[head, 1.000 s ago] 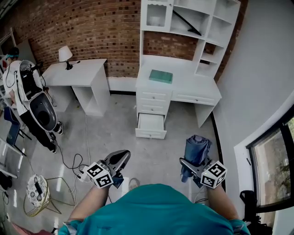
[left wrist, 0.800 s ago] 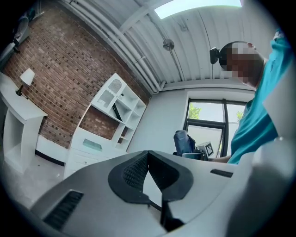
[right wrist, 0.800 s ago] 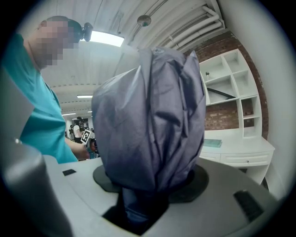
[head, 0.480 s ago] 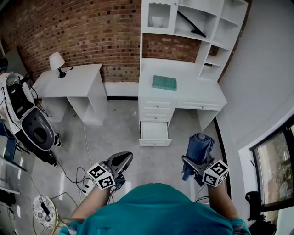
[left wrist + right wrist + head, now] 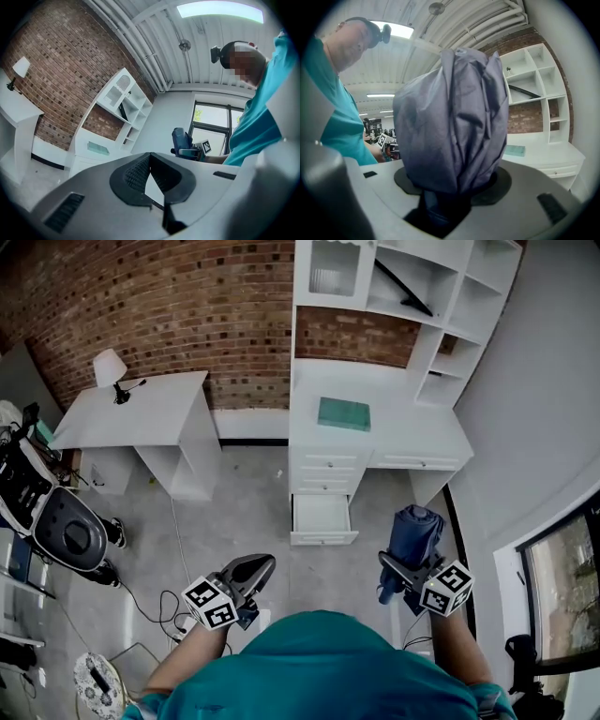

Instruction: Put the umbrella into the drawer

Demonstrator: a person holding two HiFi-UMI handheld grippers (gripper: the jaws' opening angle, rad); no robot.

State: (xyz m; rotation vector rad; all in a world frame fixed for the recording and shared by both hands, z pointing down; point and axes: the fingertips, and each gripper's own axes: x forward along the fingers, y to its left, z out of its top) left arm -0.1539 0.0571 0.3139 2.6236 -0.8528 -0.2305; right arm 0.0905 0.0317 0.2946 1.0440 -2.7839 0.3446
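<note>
Gripping the folded blue-grey umbrella [image 5: 415, 531] in the right claw [image 5: 395, 570], spread wide round the bundled fabric and closed on it near the lower end, top pointing up. Holding it well short of the open drawer [image 5: 322, 517] and off to that drawer's right, over bare floor. Carrying nothing in the left claw [image 5: 263, 565], pinched to a narrow point, equally short of the drawer and off to its left. Farther on, facing the drawer itself, lowest in the white desk [image 5: 412, 432], pulled out and apparently empty. Above and behind the drawer, a flat teal book [image 5: 343, 413].

Likely trouble from here:
- Snagging loose canopy folds on the drawer's front lip.
- Leaving the umbrella propped across the drawer's rim if laid in crooked.
- Losing the top-heavy bundle while tipping it flat.
- Bumping the drawer front and nudging it shut.
</note>
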